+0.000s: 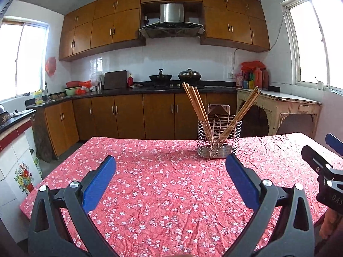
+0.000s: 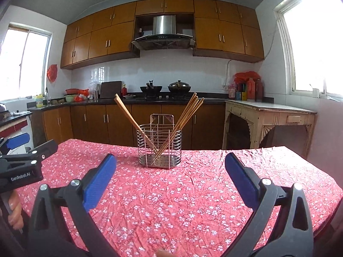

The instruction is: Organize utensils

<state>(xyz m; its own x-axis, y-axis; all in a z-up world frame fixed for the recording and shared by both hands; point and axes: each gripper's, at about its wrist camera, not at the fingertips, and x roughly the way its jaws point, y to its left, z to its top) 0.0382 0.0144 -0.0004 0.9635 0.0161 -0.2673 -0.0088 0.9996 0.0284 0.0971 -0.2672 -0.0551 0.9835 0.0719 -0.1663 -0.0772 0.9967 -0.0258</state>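
Observation:
A wire metal utensil holder (image 1: 219,138) stands on the table with the red flowered cloth (image 1: 163,184), toward its far side. Several wooden chopsticks (image 1: 198,109) lean in it, some to the left, others to the right (image 1: 244,111). The holder also shows in the right wrist view (image 2: 159,148) with its chopsticks (image 2: 184,117). My left gripper (image 1: 170,160) is open and empty, short of the holder and to its left. My right gripper (image 2: 170,160) is open and empty, short of the holder. Each gripper shows at the edge of the other's view (image 1: 325,160) (image 2: 23,152).
Beyond the table runs a kitchen counter (image 1: 128,90) with two woks (image 1: 160,78), a sink and bottles. An old cream side table (image 1: 280,105) stands at the right under a window. The table's far edge is just behind the holder.

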